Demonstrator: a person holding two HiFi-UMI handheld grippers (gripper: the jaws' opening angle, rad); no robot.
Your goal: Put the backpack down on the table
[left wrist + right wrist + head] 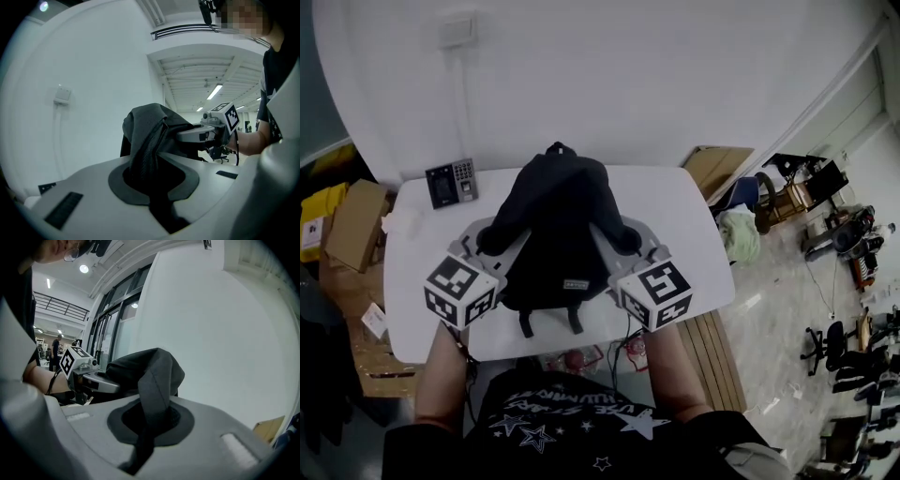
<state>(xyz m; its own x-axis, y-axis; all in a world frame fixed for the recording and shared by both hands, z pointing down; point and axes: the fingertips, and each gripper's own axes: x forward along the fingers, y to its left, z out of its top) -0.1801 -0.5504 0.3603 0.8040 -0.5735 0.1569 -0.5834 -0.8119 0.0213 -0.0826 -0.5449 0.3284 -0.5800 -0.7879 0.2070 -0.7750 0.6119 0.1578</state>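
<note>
Black backpack point(551, 225) hangs over the table point(698, 220), seemingly not yet settled on it. The left gripper point(490, 236) and right gripper point(627, 239) each pinch its fabric. Next, it likely needs lowering onto the table before either gripper releases.

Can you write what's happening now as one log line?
left claw: shut on backpack | right claw: shut on backpack | backpack: held over table

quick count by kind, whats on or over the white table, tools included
black fabric backpack: 1
grey two-jaw tools, each shut on a backpack strap: 2 (left tool, right tool)
dark keypad device: 1
small white object, too blurred to identify: 1
total: 5
</note>
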